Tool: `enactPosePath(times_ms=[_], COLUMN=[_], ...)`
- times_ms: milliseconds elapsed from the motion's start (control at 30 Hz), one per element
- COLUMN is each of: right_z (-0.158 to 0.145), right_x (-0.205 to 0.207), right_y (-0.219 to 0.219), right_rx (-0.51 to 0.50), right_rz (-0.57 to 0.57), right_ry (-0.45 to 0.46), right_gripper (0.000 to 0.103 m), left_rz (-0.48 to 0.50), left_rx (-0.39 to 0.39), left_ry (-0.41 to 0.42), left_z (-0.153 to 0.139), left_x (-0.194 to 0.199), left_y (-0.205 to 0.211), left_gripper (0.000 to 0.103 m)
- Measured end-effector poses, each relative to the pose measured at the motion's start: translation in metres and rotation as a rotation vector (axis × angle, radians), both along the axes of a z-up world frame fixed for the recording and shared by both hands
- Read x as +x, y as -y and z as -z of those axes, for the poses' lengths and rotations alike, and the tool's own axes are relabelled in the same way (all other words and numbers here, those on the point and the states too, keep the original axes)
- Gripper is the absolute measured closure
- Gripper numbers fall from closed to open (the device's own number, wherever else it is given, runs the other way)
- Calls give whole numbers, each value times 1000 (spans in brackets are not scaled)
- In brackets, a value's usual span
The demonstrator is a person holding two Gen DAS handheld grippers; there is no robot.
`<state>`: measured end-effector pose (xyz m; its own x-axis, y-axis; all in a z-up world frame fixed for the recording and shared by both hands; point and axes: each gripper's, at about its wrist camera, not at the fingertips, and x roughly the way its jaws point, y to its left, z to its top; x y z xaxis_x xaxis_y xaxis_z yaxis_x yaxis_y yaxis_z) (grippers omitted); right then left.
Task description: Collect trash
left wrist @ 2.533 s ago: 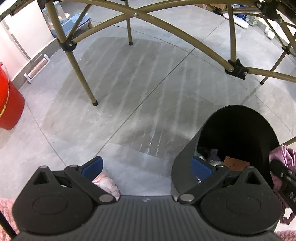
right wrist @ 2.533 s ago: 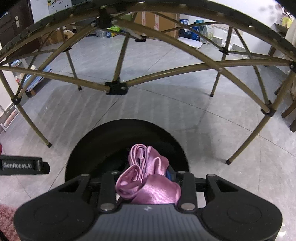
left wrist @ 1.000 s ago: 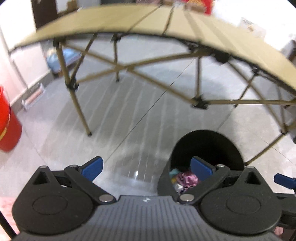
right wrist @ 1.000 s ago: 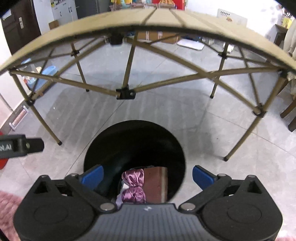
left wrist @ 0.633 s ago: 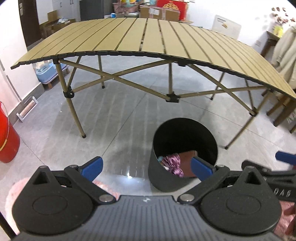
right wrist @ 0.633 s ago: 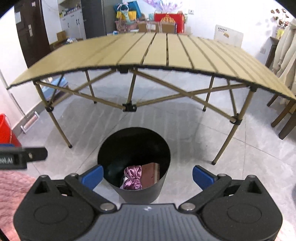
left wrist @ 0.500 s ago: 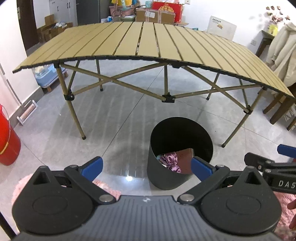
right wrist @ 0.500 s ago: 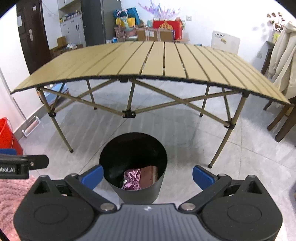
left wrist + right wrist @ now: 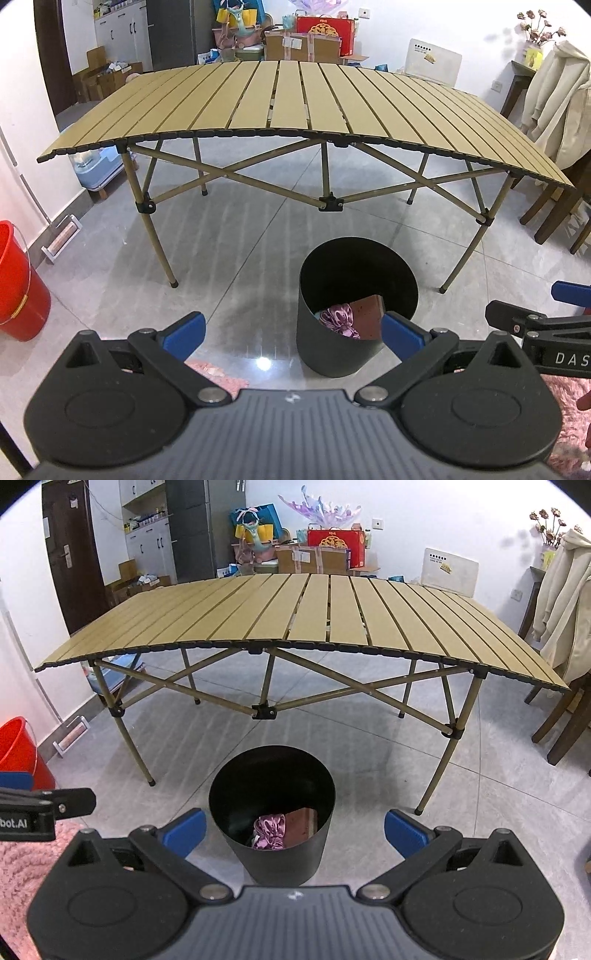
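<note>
Both tongs (image 9: 291,334) (image 9: 295,830) spread above bin (image 9: 272,794)

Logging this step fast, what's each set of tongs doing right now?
Left tongs: open, holding nothing.
Right tongs: open, holding nothing, above the black bin.

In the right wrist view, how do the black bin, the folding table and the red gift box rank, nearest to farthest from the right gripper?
From the right gripper:
1. Black bin, on the floor just ahead.
2. Folding table, behind the bin.
3. Red gift box, at the back wall.
</note>
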<state>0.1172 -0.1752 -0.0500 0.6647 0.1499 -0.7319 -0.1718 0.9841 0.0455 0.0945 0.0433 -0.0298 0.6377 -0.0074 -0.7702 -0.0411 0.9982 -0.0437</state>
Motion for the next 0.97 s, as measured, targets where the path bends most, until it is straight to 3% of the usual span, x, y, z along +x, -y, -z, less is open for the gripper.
enactPosePath(times_ms=[967], right_z=[-4], right_x=[-2], right_y=[0], right_rx=[0], right_rz=[5], right_ry=[20], right_gripper=[0], left_rz=[10], left_rx=[29], left_ry=[2], left_z=[2], left_x=[-3], left_y=[3], left_gripper=[0])
